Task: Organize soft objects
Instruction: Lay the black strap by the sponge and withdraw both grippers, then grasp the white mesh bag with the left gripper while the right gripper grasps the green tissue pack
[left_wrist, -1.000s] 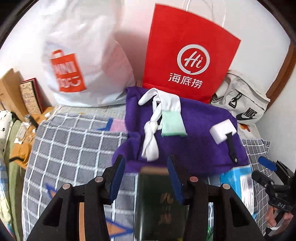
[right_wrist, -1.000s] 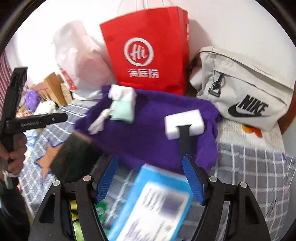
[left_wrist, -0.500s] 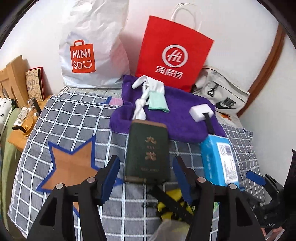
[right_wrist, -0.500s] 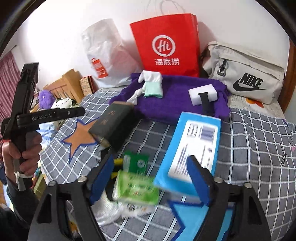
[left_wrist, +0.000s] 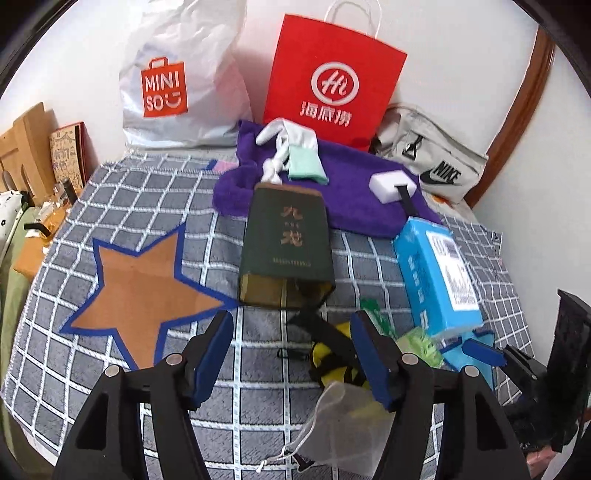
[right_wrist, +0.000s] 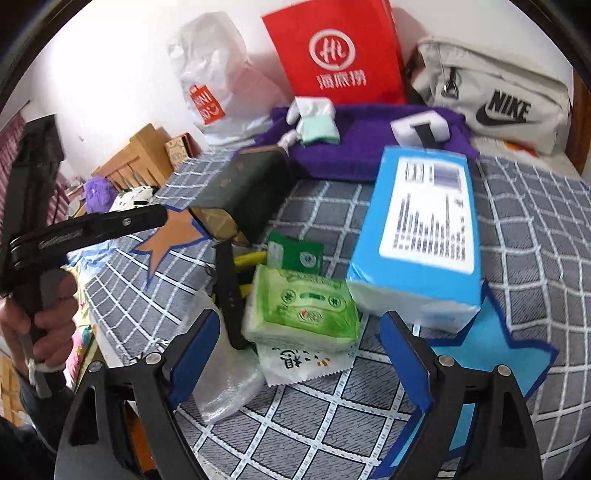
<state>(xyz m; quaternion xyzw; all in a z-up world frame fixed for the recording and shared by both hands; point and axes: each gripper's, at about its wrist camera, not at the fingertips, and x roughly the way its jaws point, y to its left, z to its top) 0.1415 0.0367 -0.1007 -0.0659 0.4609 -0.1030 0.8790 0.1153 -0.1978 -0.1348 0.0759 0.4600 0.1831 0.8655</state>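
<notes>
A purple towel (left_wrist: 351, 192) lies at the back of the checked bed cover (left_wrist: 122, 192), with a white and mint cloth (left_wrist: 301, 155) and a white sponge (left_wrist: 392, 182) on it. A dark green box (left_wrist: 286, 245) lies in the middle, a blue box (left_wrist: 437, 273) to its right. My left gripper (left_wrist: 291, 358) is open and empty, held back above a yellow and black strap (left_wrist: 328, 354) and a mesh pouch (left_wrist: 343, 424). My right gripper (right_wrist: 299, 354) is open and empty, over a green tissue pack (right_wrist: 301, 310). The towel (right_wrist: 369, 147) shows behind.
A white MINISO bag (left_wrist: 177, 77), a red paper bag (left_wrist: 332, 81) and a beige Nike bag (left_wrist: 432, 162) lean on the back wall. A wooden stand and books (left_wrist: 44, 147) are at the left. The bed edge drops off left.
Both grippers have pulled back and up from the purple towel, so the green box, blue box, tissue pack and strap came into view. Both stayed open.
</notes>
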